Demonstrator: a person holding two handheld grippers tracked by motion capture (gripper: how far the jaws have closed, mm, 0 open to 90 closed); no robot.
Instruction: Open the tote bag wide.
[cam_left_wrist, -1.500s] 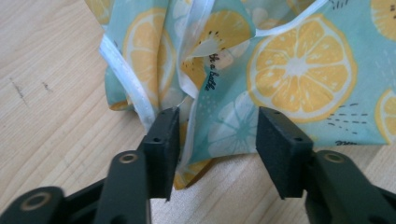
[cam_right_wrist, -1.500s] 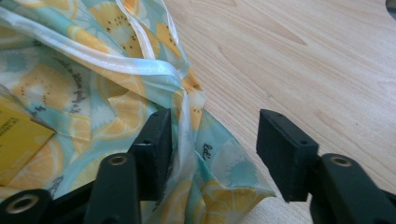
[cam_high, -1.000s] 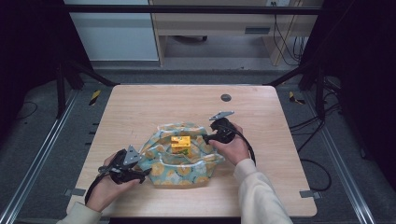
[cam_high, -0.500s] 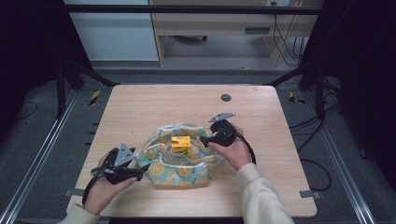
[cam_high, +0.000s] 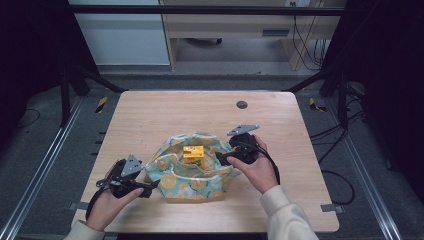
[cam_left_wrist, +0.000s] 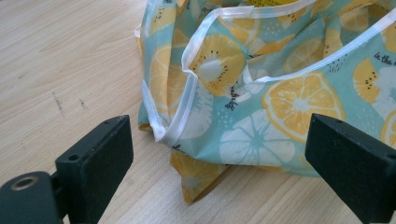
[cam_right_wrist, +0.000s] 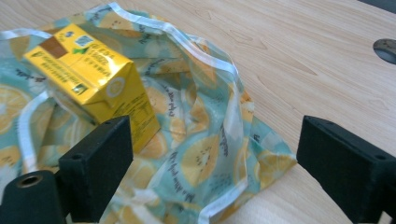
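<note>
Two grippers, one bag, one carton: all sit on the near half of the table.
Table: pale wood, rounded corners; a small dark round plug lies toward the far edge, right of the middle.
Bag: teal cloth printed with orange and lemon slices, trimmed in white tape. It lies crumpled and spread open just short of the near edge, roughly midway between the left and right edges. In the left gripper view its left end folds over itself and a yellow-lined corner pokes out flat on the wood. In the right gripper view its right rim sags onto the tabletop.
Right gripper: held at the bag's right end, pointing left at the carton. The jaws have just been opening and now stand wide apart, with nothing pressed between them; loose cloth and the carton's corner lie ahead of them.
Left gripper: low at the bag's left end, near the near edge, pointing right. The jaws have just been opening and are spread wide, pads clear of the cloth, which lies just ahead of them.
Carton: small yellow drink box resting in the open bag, on the fabric, toward the bag's far side; in the right gripper view it lies tilted, with a round seal on its end face.
</note>
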